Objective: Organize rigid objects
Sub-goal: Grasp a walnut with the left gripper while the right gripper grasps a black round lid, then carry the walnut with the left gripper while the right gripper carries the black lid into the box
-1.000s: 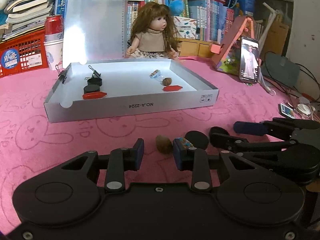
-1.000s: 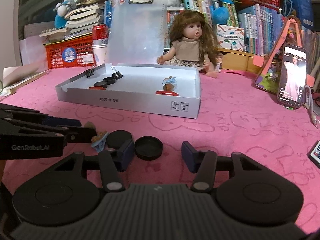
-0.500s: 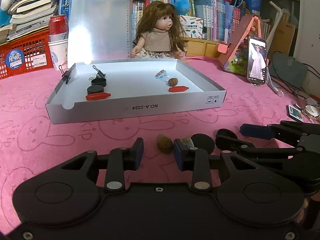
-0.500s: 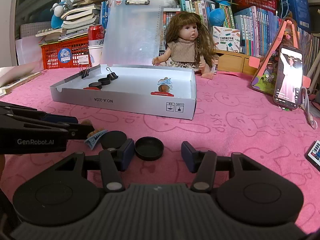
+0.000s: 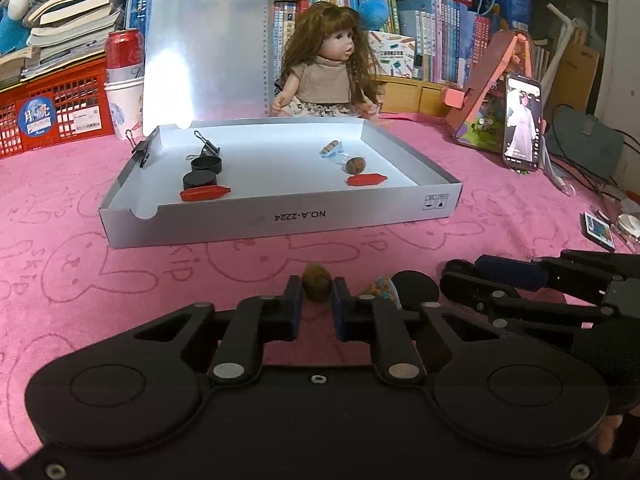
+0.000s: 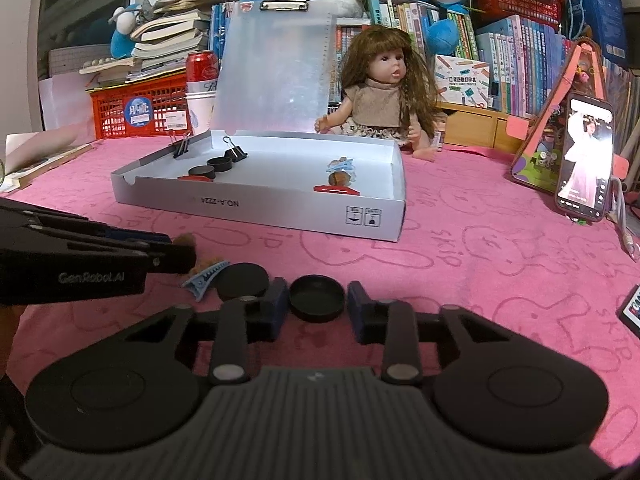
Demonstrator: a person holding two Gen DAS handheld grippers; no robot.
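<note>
While our left gripper closes its jaws against the walnut, our right gripper brackets the black lid, its jaws barely apart from it.

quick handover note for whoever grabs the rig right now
Left tool: fingers either side of the walnut on the cloth, contact unclear, not lifted.
Right tool: open around the black cap, not gripped.
Done: white tray already holds caps, red pieces, a walnut, a blue clip, a binder clip.
Left: walnut, blue hair clip, flat black disc and black cap on the cloth.
</note>
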